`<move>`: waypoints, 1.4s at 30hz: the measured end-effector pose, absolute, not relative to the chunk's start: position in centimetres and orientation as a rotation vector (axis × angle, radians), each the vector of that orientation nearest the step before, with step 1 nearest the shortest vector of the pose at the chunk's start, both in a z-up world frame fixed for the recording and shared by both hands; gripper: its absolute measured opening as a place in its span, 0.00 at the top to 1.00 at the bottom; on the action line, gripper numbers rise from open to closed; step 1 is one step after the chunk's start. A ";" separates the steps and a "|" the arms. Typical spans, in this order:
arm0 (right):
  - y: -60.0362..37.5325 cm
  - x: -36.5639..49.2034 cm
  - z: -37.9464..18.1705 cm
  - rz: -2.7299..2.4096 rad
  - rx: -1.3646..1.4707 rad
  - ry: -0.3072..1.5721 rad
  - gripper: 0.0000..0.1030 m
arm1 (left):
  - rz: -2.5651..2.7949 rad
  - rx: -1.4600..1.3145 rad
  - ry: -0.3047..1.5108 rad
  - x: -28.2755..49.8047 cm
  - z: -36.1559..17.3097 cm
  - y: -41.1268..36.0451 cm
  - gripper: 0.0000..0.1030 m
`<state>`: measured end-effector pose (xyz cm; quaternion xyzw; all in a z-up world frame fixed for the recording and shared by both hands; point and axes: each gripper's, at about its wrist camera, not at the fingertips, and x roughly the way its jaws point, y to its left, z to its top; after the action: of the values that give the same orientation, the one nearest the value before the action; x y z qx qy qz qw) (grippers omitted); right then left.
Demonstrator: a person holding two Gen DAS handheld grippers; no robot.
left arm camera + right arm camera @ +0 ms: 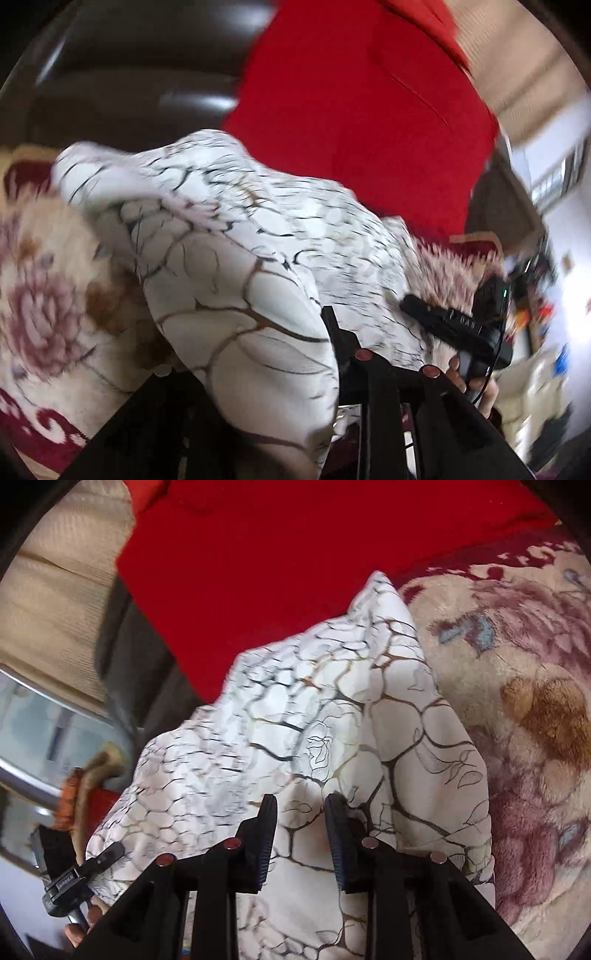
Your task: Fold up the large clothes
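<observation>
Over a floral plush blanket (535,709), a white garment with a dark crackle print (295,720) is held up, a red cloth (277,572) behind it. Fabric is bunched between the right gripper's (301,812) fingers, apparently clamped. The left gripper (328,332) is mostly buried under the garment in its own view; its grip cannot be told. Both views are blurred.

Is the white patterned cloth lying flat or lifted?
Lifted: the white cloth peaks above the floral blanket, bunched between the right gripper fingers.
</observation>
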<state>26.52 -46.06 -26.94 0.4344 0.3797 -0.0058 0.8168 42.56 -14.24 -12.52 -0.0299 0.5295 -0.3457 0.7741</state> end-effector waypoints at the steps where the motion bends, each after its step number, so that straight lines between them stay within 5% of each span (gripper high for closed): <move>1: -46.3 26.2 -26.8 0.016 0.938 0.794 0.68 | -0.757 -0.019 1.144 41.9 -11.9 -15.9 0.76; 11: -52.7 23.2 -30.8 0.153 1.208 0.759 0.69 | -0.736 0.373 1.229 36.3 -20.4 -30.3 0.75; 15: -53.8 22.8 -33.2 0.204 1.299 0.753 0.72 | -0.884 0.255 1.263 36.7 -19.2 -29.8 0.27; 24: -54.0 22.8 -33.9 0.201 1.305 0.759 0.77 | -1.059 0.056 1.072 36.5 -9.3 -21.1 0.24; 28: -54.2 22.2 -31.8 0.165 1.339 0.744 0.64 | -0.816 -0.075 1.101 41.0 -11.3 -13.6 0.22; 30: -54.7 21.0 -30.2 0.157 1.332 0.694 0.11 | -0.723 -0.161 1.192 43.0 -15.2 -11.2 0.22; 34: -53.9 21.5 -27.5 0.223 1.310 0.640 0.09 | -0.720 -0.193 1.299 42.5 -21.1 -12.4 0.24; 42: -46.1 29.9 -25.3 0.226 1.122 0.907 0.09 | -0.856 -0.290 1.300 40.2 -22.9 -14.3 0.24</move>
<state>29.89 -46.15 -25.34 0.5124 0.4142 0.1031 0.7451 40.16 -14.31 -22.85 -0.1303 0.5843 -0.3846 0.7027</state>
